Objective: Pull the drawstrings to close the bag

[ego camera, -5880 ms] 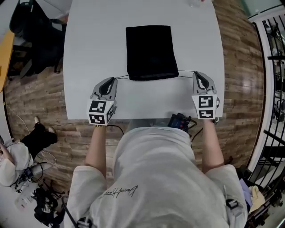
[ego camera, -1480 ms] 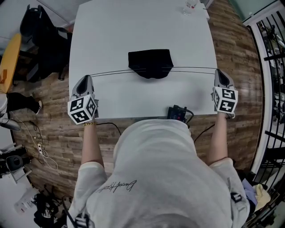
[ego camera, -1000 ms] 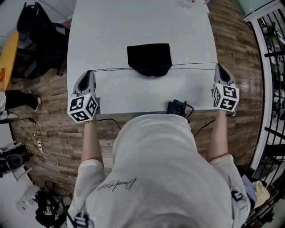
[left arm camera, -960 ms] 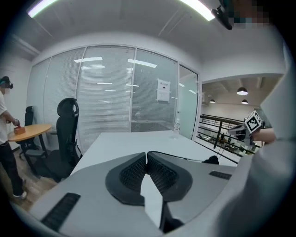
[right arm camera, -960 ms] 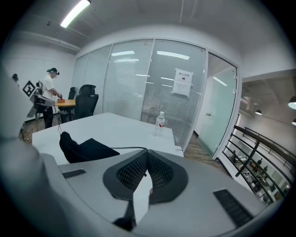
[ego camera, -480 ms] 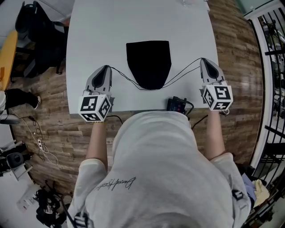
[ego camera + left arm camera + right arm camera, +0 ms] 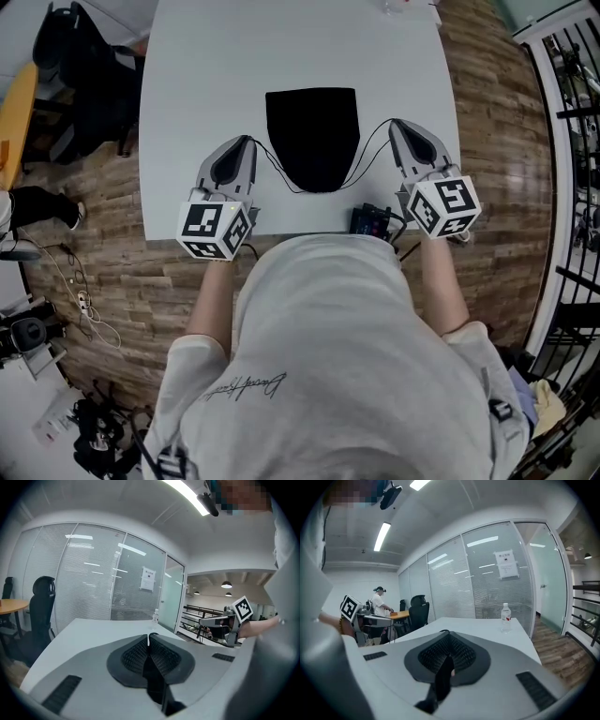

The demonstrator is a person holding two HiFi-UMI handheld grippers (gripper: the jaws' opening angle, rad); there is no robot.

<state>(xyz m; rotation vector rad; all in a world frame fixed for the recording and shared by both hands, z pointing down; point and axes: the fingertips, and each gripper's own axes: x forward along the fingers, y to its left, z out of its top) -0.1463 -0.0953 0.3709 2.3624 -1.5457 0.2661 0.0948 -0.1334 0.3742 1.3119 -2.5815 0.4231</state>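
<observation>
Black bag (image 7: 312,131) and drawstrings (image 7: 359,155), white table (image 7: 206,75), brown plank floor (image 7: 94,234), black-and-white marker cubes (image 7: 216,230).

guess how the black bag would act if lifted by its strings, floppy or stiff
Probably floppy: the bag lies flat on the table, near end gathered. Likely light, as it looks empty. The strings droop in loose curves to the left gripper and right gripper, so they seem limp.
</observation>
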